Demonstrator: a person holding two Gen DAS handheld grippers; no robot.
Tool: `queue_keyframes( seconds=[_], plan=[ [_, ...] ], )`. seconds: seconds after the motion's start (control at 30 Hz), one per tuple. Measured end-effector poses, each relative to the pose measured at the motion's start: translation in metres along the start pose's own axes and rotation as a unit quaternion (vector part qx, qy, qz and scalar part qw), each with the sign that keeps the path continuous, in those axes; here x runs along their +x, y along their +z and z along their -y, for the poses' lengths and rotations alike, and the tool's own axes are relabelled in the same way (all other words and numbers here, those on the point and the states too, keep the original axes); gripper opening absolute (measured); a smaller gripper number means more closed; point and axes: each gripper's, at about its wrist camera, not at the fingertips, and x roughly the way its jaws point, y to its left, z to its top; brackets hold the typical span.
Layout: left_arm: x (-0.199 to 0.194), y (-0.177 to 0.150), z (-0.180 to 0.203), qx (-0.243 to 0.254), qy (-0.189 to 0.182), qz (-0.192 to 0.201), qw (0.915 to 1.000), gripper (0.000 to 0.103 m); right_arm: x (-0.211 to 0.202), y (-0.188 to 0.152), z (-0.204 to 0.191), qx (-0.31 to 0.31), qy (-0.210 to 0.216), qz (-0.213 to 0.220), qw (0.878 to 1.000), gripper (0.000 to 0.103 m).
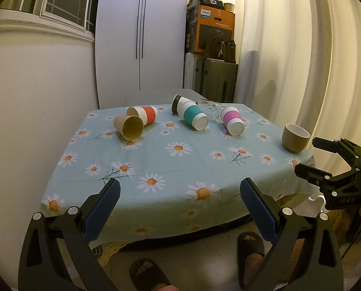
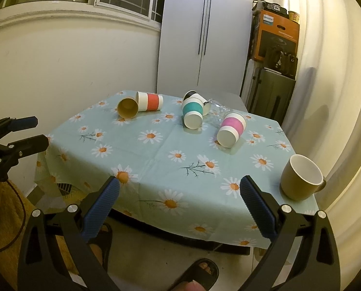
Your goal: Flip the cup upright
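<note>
Several paper cups lie on their sides at the far half of the table: a plain brown cup (image 1: 129, 126) (image 2: 127, 108), a red-banded cup (image 1: 147, 114) (image 2: 150, 101), a teal-banded cup (image 1: 195, 116) (image 2: 192, 114), a pink-banded cup (image 1: 231, 120) (image 2: 231, 129) and a black-and-white cup (image 1: 178, 103) (image 2: 191, 95). A clear glass (image 1: 209, 109) (image 2: 216, 111) lies among them. A brown mug (image 1: 295, 137) (image 2: 301, 177) stands upright at the right edge. My left gripper (image 1: 180, 189) and right gripper (image 2: 180, 189) are open and empty, both before the near table edge.
The table carries a light blue daisy tablecloth (image 1: 180, 160) (image 2: 161, 150). A white wardrobe (image 1: 141, 36), stacked boxes and a suitcase (image 1: 216, 77) stand behind it, curtains (image 1: 289, 48) to the right. Sandalled feet (image 1: 250, 242) are below the near edge.
</note>
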Motion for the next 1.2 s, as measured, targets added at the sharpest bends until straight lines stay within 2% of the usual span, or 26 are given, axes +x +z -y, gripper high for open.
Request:
queue_keyframes(
  seconds=[0.33, 0.53, 0.63, 0.73, 0.8, 0.97, 1.13, 1.2],
  plan=[
    [0.006, 0.000, -0.003, -0.005, 0.004, -0.012, 0.9999, 0.096, 0.008, 0.003, -0.002, -0.004, 0.006, -0.016, 1.000, 0.098],
    [0.020, 0.012, -0.015, -0.018, 0.006, -0.039, 0.9991, 0.096, 0.021, 0.017, 0.004, 0.015, 0.037, -0.036, 0.999, 0.098],
    [0.033, 0.022, -0.028, -0.047, 0.007, -0.060, 0.9971, 0.096, 0.032, 0.028, 0.007, 0.023, 0.049, -0.047, 0.997, 0.098],
    [0.054, 0.038, -0.046, -0.095, -0.006, -0.096, 0.9909, 0.096, 0.044, 0.046, 0.012, 0.026, 0.059, -0.056, 0.996, 0.098],
    [0.070, 0.054, -0.060, -0.131, -0.026, -0.120, 0.9837, 0.096, 0.052, 0.059, 0.015, 0.031, 0.067, -0.056, 0.996, 0.098],
    [0.116, 0.096, -0.093, -0.198, -0.022, -0.169, 0.9653, 0.096, 0.083, 0.097, 0.024, 0.056, 0.095, -0.074, 0.991, 0.098],
    [0.182, 0.122, -0.142, -0.300, -0.031, -0.240, 0.9228, 0.096, 0.123, 0.127, 0.026, 0.079, 0.131, -0.100, 0.983, 0.098],
    [0.207, 0.130, -0.157, -0.312, -0.028, -0.261, 0.9130, 0.096, 0.134, 0.133, 0.024, 0.078, 0.138, -0.106, 0.982, 0.098]
  ],
)
